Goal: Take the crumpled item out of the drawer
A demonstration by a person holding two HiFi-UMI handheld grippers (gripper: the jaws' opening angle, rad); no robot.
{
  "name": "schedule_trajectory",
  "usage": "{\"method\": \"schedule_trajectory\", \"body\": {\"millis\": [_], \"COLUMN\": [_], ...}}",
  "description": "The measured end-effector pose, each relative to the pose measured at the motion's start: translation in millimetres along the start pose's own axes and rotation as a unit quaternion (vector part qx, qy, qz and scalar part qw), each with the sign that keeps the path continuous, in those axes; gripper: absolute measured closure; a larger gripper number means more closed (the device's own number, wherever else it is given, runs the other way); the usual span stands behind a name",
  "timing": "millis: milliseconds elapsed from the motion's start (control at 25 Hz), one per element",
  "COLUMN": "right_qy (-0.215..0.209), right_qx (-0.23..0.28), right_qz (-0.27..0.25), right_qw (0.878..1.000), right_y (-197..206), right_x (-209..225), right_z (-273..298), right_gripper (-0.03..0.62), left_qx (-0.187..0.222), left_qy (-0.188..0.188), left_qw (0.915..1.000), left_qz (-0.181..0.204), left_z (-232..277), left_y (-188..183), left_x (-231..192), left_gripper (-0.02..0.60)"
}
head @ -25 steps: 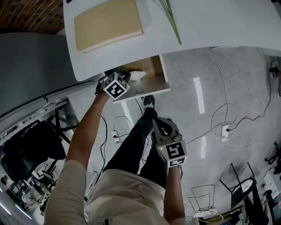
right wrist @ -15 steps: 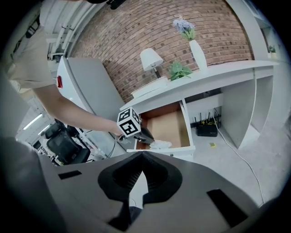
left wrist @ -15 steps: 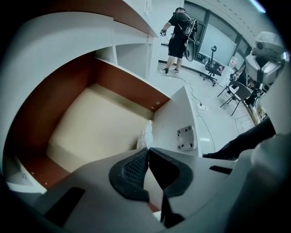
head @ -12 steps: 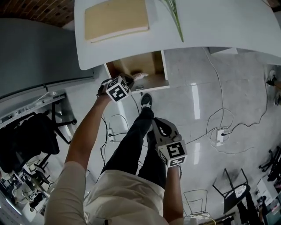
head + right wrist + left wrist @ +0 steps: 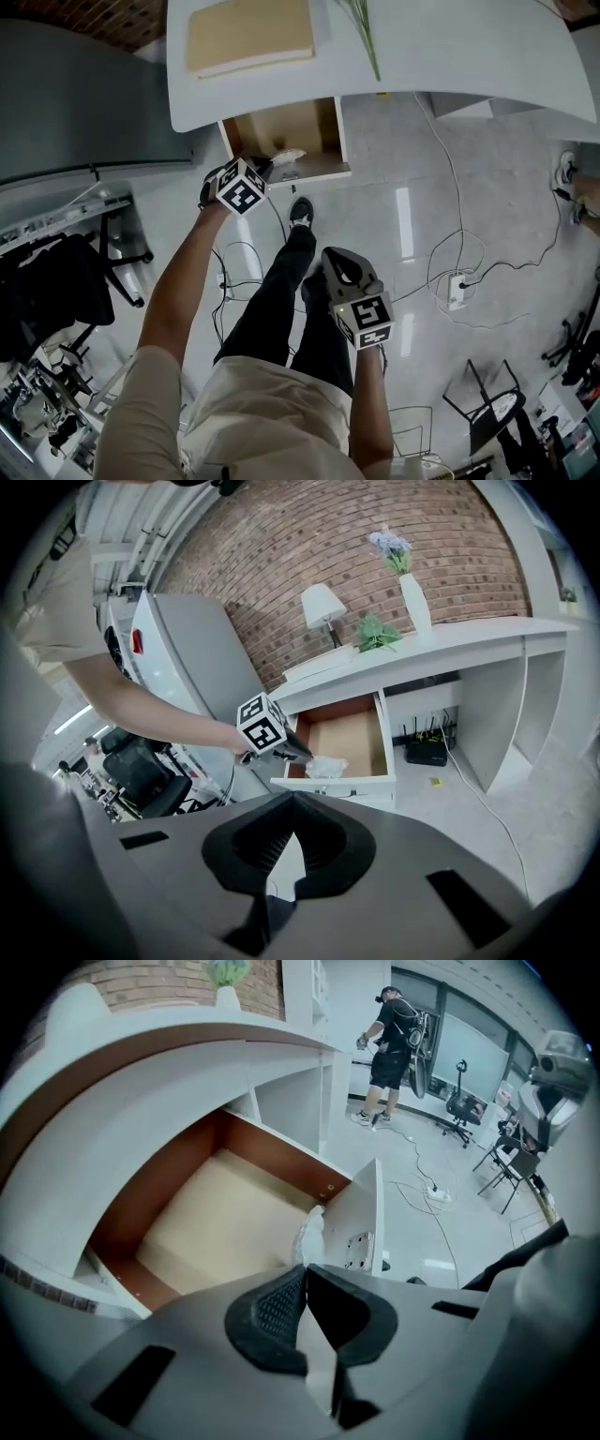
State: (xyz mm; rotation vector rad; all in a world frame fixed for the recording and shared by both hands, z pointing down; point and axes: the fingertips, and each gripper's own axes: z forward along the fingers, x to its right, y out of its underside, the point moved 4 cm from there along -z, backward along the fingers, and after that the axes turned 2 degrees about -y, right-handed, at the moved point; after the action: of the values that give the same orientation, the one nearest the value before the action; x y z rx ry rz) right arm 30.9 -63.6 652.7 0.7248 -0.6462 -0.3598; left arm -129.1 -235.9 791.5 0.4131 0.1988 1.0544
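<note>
The wooden drawer (image 5: pixel 281 131) stands pulled out from under the white desk (image 5: pixel 450 47). A white crumpled item (image 5: pixel 286 157) sits at the drawer's front edge. My left gripper (image 5: pixel 265 167) reaches in from the left and is shut on it. In the left gripper view the crumpled item (image 5: pixel 310 1234) sticks up from the closed tips of the left gripper (image 5: pixel 305 1267), beside the drawer's white front panel (image 5: pixel 361 1227). My right gripper (image 5: pixel 336 262) hangs low over the floor, away from the drawer. Its jaws are shut and empty, as the right gripper view (image 5: pixel 293 797) shows, with the drawer (image 5: pixel 342 738) beyond them.
A tan pad (image 5: pixel 251 36) and a green stalk (image 5: pixel 361 33) lie on the desk. Cables and a power strip (image 5: pixel 457 291) trail over the glossy floor. A black chair (image 5: pixel 47 291) stands to the left. My legs are below the drawer. Another person (image 5: pixel 392 1026) stands far off.
The left gripper has drawn back a little with the crumpled item, which now lies nearer the drawer's front edge. The right gripper has hardly moved.
</note>
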Motion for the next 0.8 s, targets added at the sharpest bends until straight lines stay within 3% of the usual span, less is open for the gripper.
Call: {"method": "schedule_trajectory", "body": {"millis": [360, 800], "right_qy": [-0.001, 0.026], "right_qx": [-0.01, 0.004], "right_qz": [-0.043, -0.051], "right_qw": [0.999, 0.998], "right_y": [-24.1, -64.5], "right_x": [-27.5, -64.0], "right_z": [-35.2, -74.2], "right_gripper": [0.569, 0.569], "left_qx": [0.056, 0.136], "left_qy": [-0.019, -0.032], "left_qw": [0.9963, 0.9803], "left_qz": [-0.063, -0.139], "left_z": [-85.6, -192.3], "left_y": [-25.1, -38.5], "left_x": [25.5, 73.6], "left_gripper": [0.563, 0.563]}}
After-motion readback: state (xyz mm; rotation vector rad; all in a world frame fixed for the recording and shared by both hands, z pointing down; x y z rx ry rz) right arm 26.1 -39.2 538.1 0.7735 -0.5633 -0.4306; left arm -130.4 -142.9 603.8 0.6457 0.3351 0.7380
